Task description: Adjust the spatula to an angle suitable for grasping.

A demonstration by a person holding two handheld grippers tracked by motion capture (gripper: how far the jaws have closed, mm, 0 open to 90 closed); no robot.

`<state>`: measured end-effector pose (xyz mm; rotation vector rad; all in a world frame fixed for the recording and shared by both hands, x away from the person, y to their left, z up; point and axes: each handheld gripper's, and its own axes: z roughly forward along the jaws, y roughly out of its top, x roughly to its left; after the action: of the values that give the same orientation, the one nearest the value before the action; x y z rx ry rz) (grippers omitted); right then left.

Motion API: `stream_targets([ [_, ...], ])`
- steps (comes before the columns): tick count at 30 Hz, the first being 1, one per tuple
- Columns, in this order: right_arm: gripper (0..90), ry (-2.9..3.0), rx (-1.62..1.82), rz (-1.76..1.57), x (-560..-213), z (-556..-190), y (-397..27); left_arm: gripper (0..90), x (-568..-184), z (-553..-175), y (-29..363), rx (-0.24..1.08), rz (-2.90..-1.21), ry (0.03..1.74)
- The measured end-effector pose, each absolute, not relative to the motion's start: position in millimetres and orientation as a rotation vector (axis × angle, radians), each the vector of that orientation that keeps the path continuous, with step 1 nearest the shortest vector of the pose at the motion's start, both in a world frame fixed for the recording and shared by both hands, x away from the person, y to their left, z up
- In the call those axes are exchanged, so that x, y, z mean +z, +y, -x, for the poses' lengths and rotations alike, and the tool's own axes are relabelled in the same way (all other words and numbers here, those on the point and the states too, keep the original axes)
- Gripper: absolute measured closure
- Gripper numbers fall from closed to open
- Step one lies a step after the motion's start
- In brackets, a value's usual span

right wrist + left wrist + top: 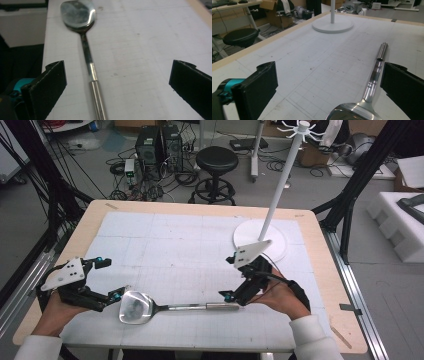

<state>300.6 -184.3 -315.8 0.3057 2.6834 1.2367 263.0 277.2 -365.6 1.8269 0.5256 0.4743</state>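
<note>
- Near edge first: table (320, 285) with its white gridded mat; white rack stand (260, 240) at far right.
- Steel spatula (150, 307) lies flat at near centre, blade left, handle right.
- Left gripper (107, 279): I read jaws wide apart, holding nothing, beside the blade.
- Right gripper (231, 277): jaws fully apart, empty, above the handle end.

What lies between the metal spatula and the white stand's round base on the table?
Nothing: in the high view, only bare gridded mat separates the spatula from the stand base. The left gripper view shows the same bare stretch.
</note>
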Motion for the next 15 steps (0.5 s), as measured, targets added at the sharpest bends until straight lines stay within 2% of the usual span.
stream_targets([
  [7, 0.1, 2.536, 1.349, -0.403, -311.6, -294.8, -226.0, 1.7, -353.5, -271.3, 272.4, 0.453, -1.872, 0.481],
  [15, 0.2, 2.434, 1.421, -0.458, -310.1, -286.9, -249.6, 1.7, -339.4, -282.3, 259.4, 0.367, -1.971, 0.409],
])
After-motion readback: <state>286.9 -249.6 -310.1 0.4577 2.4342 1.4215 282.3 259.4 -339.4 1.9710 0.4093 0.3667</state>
